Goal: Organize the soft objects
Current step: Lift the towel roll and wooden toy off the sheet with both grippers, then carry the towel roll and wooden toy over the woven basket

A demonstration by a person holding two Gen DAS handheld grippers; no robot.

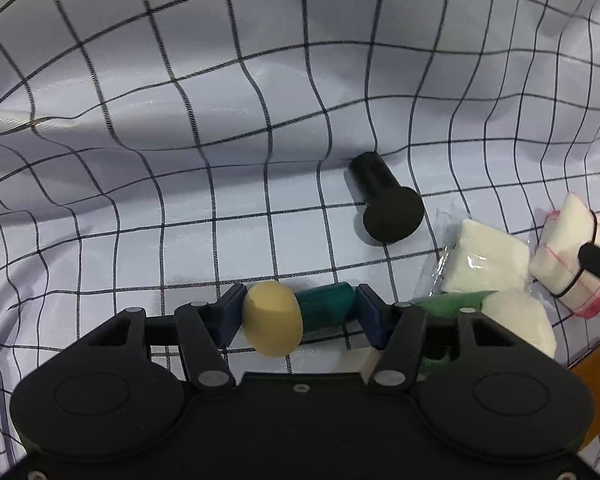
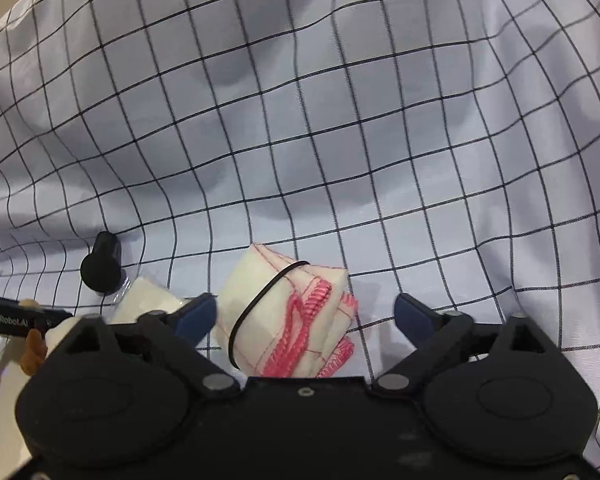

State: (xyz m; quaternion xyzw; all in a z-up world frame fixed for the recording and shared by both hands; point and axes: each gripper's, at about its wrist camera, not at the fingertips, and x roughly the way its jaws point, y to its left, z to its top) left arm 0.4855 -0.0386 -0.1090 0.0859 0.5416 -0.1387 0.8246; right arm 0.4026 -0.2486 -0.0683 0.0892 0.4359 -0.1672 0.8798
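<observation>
Mushroom toy: a soft toy with a tan rounded cap and dark green stem (image 1: 296, 316) lies sideways between the blue pads of the left gripper (image 1: 300, 314), jaws closed on it, just above the white black-checked cloth (image 1: 180, 80).
Folded cloth: a white folded cloth with pink stitching and a black elastic band (image 2: 288, 316) rests on the checked cloth between the right gripper (image 2: 304, 316) jaws, which stand wide apart, not pressing it.
Nearby: a black mushroom-shaped foam piece (image 1: 386, 200) and a white pad in clear wrap (image 1: 484, 258).

An orange thing (image 1: 596, 392) sits half behind the left tool's body and runs off the edge; the green piece (image 1: 448, 306) beside it is mostly covered too.
</observation>
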